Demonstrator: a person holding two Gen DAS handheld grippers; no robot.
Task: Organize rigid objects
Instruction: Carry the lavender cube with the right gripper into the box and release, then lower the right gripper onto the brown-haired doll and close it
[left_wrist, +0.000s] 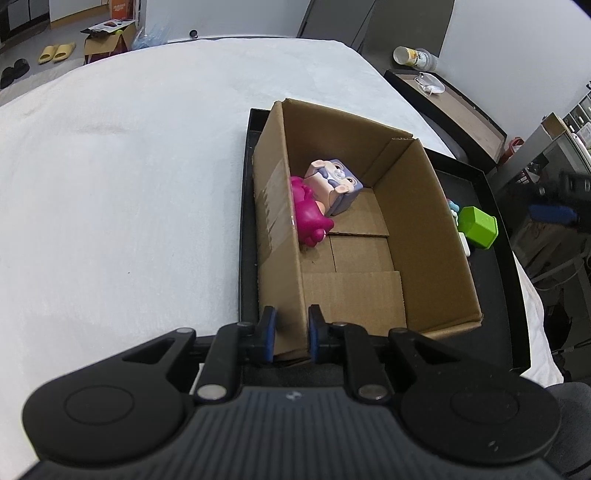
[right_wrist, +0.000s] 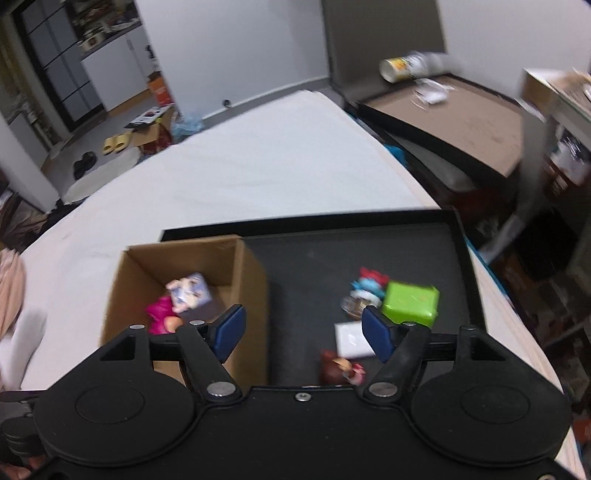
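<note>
A: White cloth-covered table (left_wrist: 129, 184) under everything, cluttered room behind. Where's my stuff?

B: Shallow black tray (right_wrist: 369, 240) on the cloth. Open brown cardboard box (left_wrist: 369, 258) stands in its left part.

A: Box contents?

B: Two toys at the far left corner: a magenta plastic figure (left_wrist: 308, 214) and a pale lilac cube-shaped bunny toy (left_wrist: 334, 184), touching each other. Rest of the box floor is bare.

A: Still loose on the tray?

B: A lime-green plastic block (right_wrist: 410, 302), a small red-and-blue figurine (right_wrist: 369, 284) just beside it, a flat white card (right_wrist: 351, 338), and a brown-haired little doll (right_wrist: 340, 369) nearest me.

A: My grippers?

B: Left gripper (left_wrist: 290, 332) is clenched on the box's near-left wall. Right gripper (right_wrist: 303, 332) hangs spread wide and empty above the tray.

A: Handling?

B: I judge all hard, light plastic, maybe slick. Green block: pinch its flat opposite sides. Figurines: grip the torso, not thin parts. Cardboard wall flexes, so I hold gently.
</note>
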